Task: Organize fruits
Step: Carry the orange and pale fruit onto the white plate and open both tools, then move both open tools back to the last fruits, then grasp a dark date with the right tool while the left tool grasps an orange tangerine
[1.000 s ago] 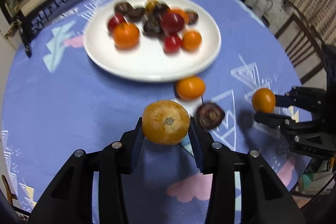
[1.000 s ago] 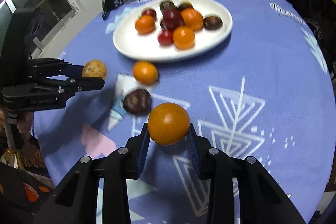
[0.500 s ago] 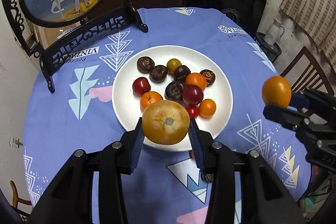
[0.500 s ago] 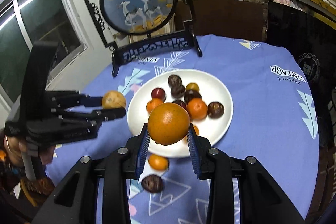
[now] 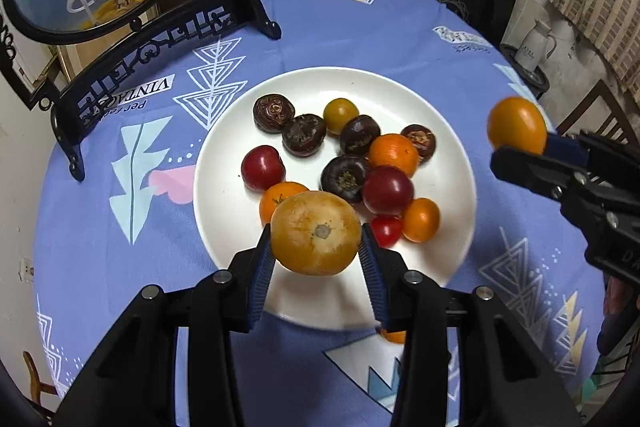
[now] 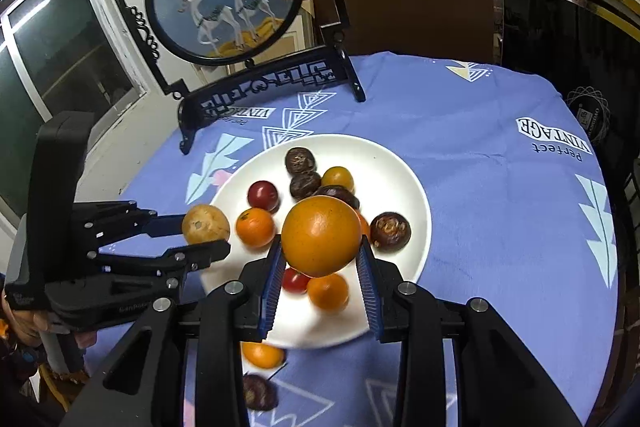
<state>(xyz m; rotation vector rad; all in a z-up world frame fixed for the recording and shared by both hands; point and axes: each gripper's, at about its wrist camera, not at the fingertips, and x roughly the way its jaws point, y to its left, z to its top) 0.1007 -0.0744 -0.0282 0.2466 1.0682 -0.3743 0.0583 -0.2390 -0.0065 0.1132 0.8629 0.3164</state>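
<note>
Fruits on round white plate (image 5: 224, 203), purple cloth (image 6: 500, 195) reads "Perfect VINTAGE", left gripper (image 5: 316, 247) clamped on tan round fruit (image 5: 316, 239), right gripper (image 6: 322, 251) clamped on smooth orange (image 6: 321, 235), dark brown fruit (image 6: 259, 391) off the plate only in right view.

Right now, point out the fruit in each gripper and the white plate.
Tan round fruit (image 5: 316, 237), left wrist view: its front face.
Orange round fruit (image 6: 321, 235), right wrist view: its centre.
White round plate (image 5: 224, 187), left wrist view: bare left side.

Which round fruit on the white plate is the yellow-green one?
The small yellow-green fruit at the far side of the white plate, between two dark brown ones. The other fruit on the plate is red, orange or dark brown.
</note>
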